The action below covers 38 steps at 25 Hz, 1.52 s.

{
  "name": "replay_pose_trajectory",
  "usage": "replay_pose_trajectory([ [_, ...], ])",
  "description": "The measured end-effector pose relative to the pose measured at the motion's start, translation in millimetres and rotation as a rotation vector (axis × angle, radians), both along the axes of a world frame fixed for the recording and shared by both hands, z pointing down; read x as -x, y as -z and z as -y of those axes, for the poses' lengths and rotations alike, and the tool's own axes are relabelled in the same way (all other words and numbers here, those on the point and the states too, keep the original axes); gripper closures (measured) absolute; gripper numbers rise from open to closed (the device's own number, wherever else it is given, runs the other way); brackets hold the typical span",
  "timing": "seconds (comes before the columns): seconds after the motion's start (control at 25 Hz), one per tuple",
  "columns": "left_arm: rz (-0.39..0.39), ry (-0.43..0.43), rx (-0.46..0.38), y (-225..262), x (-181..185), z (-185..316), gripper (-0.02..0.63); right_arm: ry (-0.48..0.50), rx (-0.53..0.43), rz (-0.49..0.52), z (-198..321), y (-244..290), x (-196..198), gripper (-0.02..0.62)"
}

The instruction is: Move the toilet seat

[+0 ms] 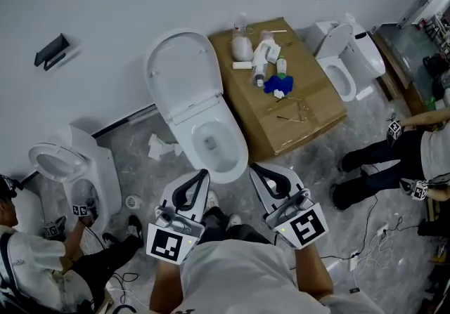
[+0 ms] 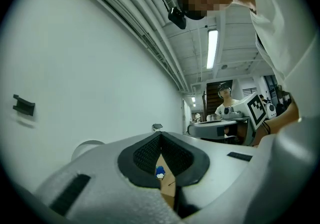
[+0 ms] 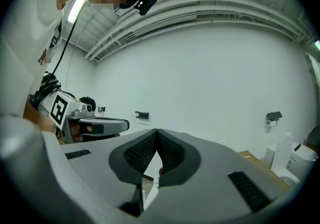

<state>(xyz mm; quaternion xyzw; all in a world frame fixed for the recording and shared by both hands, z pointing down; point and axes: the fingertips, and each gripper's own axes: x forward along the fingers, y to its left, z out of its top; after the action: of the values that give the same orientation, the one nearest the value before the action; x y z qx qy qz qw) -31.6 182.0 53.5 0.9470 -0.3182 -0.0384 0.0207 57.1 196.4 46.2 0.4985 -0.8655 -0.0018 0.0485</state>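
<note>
A white toilet [image 1: 211, 144] fills the centre of the frame, its lid [image 1: 181, 67] raised toward the wall. At lower centre, the left claw [image 1: 204, 174] and right claw [image 1: 254, 167] point at the bowl's front rim, jaws together. Right of the toilet stands a cardboard box [image 1: 309, 109] carrying bottles [image 1: 260, 56].

The head view looks grey and a bit dim, with soft shadows; a long ceiling lamp [image 2: 212, 47] glows white in the left gripper view's upper middle; both gripper views curve round, with black corners.
</note>
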Motion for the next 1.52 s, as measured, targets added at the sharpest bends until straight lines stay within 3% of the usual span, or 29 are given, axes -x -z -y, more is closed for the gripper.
replay_pose_trajectory([
  [0.56, 0.012, -0.038, 0.079, -55, -2, 76, 0.595, -0.03, 0.091, -0.021, 69, -48, -2, 0.581],
  [1.2, 0.06, 0.079, 0.145, -135, -23, 108, 0.595, 0.034, 0.186, -0.005, 101, -130, -34, 0.58],
  [1.52, 0.083, 0.079, 0.186, -189, -33, 119, 0.595, 0.028, 0.24, -0.005, 112, -184, -42, 0.58],
])
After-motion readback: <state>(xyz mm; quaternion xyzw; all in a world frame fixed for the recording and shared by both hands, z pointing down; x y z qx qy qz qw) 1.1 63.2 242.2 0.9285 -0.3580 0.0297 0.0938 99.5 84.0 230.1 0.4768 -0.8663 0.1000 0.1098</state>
